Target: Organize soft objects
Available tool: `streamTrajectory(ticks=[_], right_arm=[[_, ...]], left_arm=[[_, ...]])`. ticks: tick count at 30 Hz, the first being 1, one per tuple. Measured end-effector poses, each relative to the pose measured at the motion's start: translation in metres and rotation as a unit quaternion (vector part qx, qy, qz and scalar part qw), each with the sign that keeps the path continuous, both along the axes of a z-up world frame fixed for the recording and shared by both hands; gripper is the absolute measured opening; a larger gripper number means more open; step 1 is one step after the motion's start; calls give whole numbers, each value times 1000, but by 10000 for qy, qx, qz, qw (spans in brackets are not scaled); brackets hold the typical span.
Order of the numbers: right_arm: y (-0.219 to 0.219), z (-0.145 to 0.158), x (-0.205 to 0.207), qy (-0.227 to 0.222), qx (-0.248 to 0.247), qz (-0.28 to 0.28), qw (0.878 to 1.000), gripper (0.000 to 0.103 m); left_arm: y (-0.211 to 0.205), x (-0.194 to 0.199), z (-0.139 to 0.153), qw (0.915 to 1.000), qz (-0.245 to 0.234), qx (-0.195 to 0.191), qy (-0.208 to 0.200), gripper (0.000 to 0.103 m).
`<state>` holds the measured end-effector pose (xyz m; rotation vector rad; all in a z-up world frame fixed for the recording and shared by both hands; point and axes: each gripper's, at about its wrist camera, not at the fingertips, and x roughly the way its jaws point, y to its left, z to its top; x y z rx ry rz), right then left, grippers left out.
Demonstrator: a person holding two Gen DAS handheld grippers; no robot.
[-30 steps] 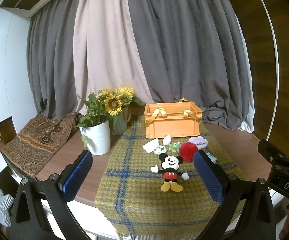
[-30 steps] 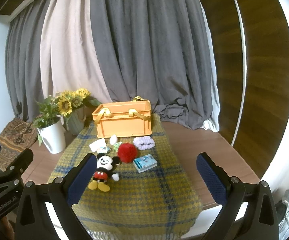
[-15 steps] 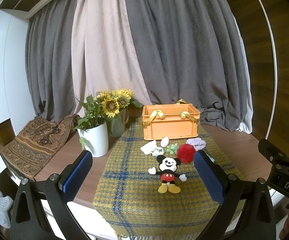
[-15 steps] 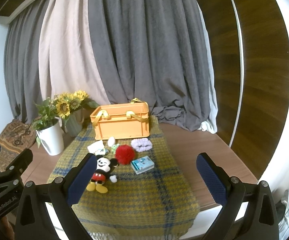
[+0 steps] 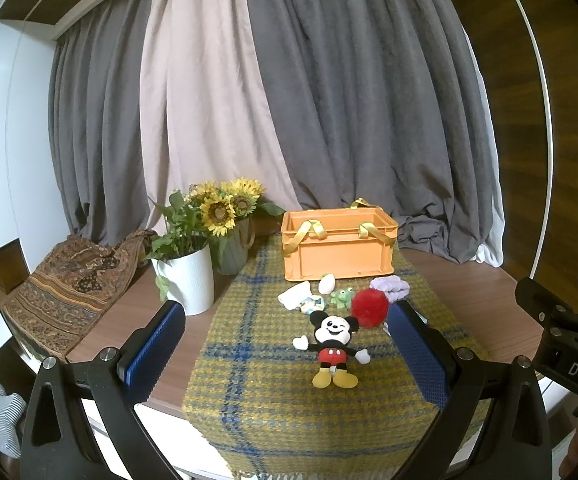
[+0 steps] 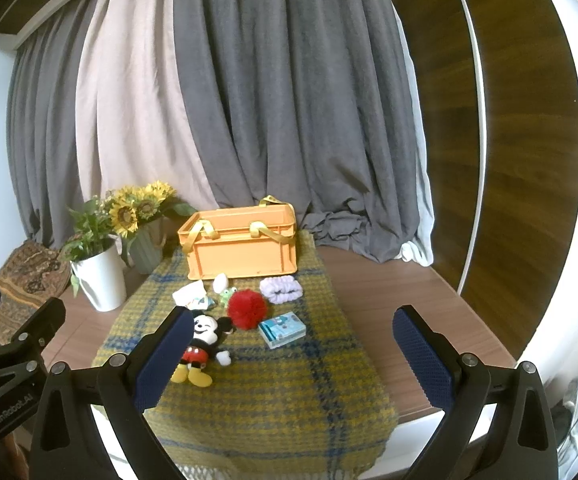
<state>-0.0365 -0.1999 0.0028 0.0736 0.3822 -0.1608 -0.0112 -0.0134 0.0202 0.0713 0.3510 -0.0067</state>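
An orange crate [image 5: 339, 246] [image 6: 243, 246] with yellow handles stands at the back of a yellow plaid cloth [image 5: 273, 384] [image 6: 289, 384]. In front of it lie a Mickey Mouse plush [image 5: 332, 346] [image 6: 203, 342], a red pompom [image 5: 369, 308] [image 6: 247, 309], a lilac scrunchie [image 5: 389, 286] [image 6: 281, 289], a green frog toy [image 5: 343, 297] [image 6: 229, 295], a white egg shape [image 5: 326, 283] [image 6: 220, 281], a white folded cloth [image 5: 296, 295] [image 6: 188, 293] and a blue tissue pack [image 6: 282, 329]. My left gripper [image 5: 285, 354] and right gripper [image 6: 293, 354] are open and empty, held before the table's front edge.
A white pot with greenery [image 5: 187, 276] [image 6: 103, 276] and a green vase of sunflowers [image 5: 231, 246] [image 6: 147, 248] stand left of the cloth. A patterned brown fabric [image 5: 69, 280] drapes over the table's left end. Grey and pink curtains [image 5: 289, 100] hang behind.
Both grippers have tilted or pulled back a little, so the table objects sit slightly lower and smaller in view. Nothing on the table has moved.
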Motion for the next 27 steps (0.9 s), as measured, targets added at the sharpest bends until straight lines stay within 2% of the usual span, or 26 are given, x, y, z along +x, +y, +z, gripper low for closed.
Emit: streamTrajectory(ticks=[27], right_arm=[[-2,-12,4,63,19,36,10000,101]], left_arm=[[-14,5,-16,9999,-83,-6,102,103]])
